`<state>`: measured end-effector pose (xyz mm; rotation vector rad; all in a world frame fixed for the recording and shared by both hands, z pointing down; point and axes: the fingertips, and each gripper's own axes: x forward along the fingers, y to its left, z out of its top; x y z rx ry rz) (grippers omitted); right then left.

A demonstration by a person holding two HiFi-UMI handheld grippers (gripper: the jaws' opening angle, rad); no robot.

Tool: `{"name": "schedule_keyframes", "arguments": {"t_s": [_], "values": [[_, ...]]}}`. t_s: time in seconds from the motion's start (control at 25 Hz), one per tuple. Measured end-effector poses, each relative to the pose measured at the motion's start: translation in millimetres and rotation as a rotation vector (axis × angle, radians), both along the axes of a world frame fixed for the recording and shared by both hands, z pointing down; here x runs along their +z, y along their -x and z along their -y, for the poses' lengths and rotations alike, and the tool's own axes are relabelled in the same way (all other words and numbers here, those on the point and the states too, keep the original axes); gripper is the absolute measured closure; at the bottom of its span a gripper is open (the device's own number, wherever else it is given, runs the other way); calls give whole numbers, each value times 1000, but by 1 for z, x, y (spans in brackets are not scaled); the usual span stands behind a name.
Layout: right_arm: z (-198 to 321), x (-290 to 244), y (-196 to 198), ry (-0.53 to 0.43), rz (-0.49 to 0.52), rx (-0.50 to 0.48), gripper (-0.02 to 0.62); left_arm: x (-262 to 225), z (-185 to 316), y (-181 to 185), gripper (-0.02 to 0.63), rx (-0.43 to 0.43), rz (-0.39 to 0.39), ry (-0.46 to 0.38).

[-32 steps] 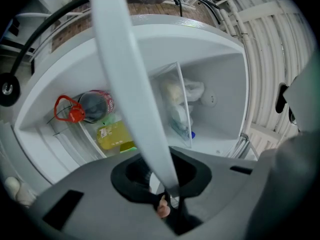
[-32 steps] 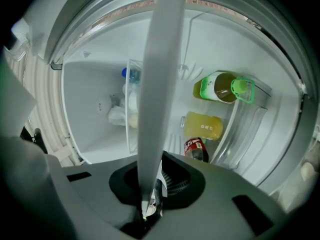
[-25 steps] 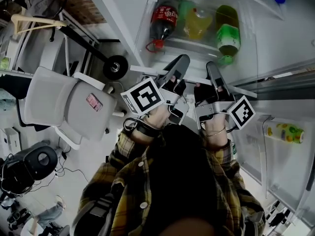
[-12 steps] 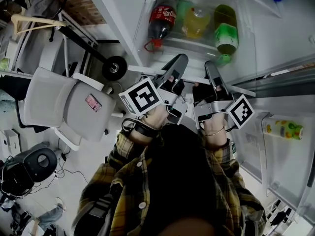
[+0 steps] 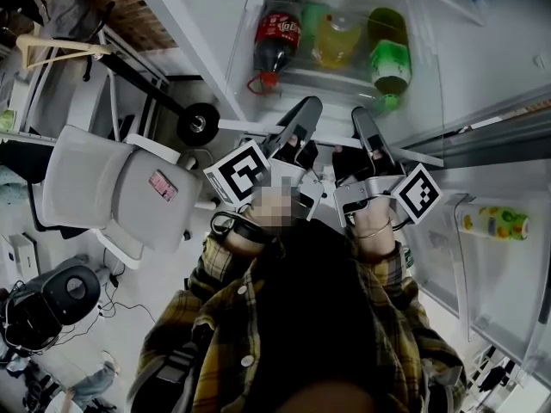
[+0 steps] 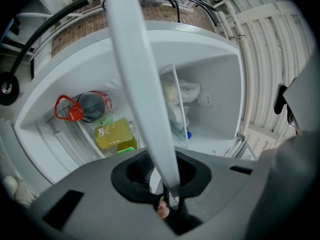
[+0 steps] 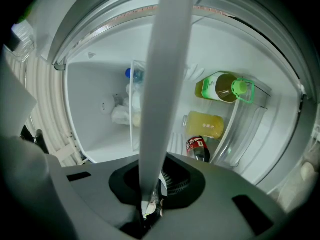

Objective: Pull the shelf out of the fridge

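Note:
The fridge shelf shows its white front edge (image 5: 245,127) in the head view, running across the open fridge above the bottles. My left gripper (image 5: 303,114) and right gripper (image 5: 362,120) sit side by side on that edge, each shut on it. In the left gripper view the shelf edge (image 6: 140,84) passes as a pale bar between the jaws of the left gripper (image 6: 167,184). In the right gripper view the same shelf edge (image 7: 162,84) runs into the right gripper (image 7: 150,194). Under the shelf lie a cola bottle (image 5: 277,37), a yellow bottle (image 5: 338,37) and a green bottle (image 5: 387,54).
A grey office chair (image 5: 112,188) stands at my left, with a caster wheel (image 5: 196,123) near the fridge's corner. The open fridge door at right holds a small yellow bottle (image 5: 492,222). A black appliance (image 5: 52,299) and cables lie on the floor at lower left.
The whole head view has drifted slightly left and up. Both grippers keep their hold on the shelf edge, with no clear shift against the bottles.

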<state>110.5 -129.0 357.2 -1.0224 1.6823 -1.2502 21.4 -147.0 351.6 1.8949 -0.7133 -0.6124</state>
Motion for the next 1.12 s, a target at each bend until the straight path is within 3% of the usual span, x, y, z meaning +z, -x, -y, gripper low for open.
{"name": "schedule_keyframes", "arguments": {"t_s": [0.12,0.44,0.6,0.76,0.92,1.12], "values": [[0,-1,0,-3,0,-6,560,7,-1,3,545,-11,27,32],[0,-1,0,-4,-1,-7,560,-4,0,0,545,3,-7,-15],[-1,-1,0,-2,4,-7,560,10,-2,4,545,-15,34,49],[-1,0,0,1,2,-9,560,10,-3,4,545,-14,33,50],[-1,-1,1,4,-1,-10,560,-3,-1,0,545,5,-11,-9],[-1,0,1,10,1,-15,560,6,-3,4,545,-11,23,37]]}}
